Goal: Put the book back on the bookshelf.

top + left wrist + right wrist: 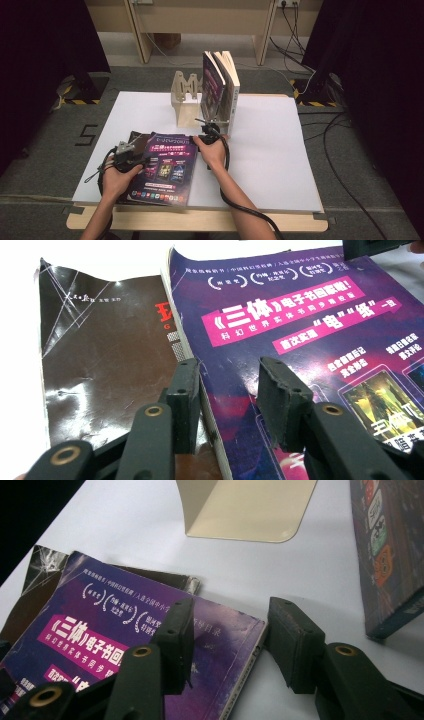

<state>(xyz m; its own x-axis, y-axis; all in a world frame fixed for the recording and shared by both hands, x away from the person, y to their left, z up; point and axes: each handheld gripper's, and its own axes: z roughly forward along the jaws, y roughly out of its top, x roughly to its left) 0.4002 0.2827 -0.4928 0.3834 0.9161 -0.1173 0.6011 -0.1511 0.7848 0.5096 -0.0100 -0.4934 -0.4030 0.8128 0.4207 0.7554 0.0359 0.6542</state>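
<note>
Both tongs, left gripper (227, 405) and right gripper (232, 645), stand apart astride opposite edges of the purple book (167, 167), poised to grip; next they must close and lift it

Overhead light brightens the white table (260, 150) while the surroundings fall into darkness, glare washes the purple book (320, 340) cover's top edge, and the close black gripper jaws look soft and slightly blurred.
</note>
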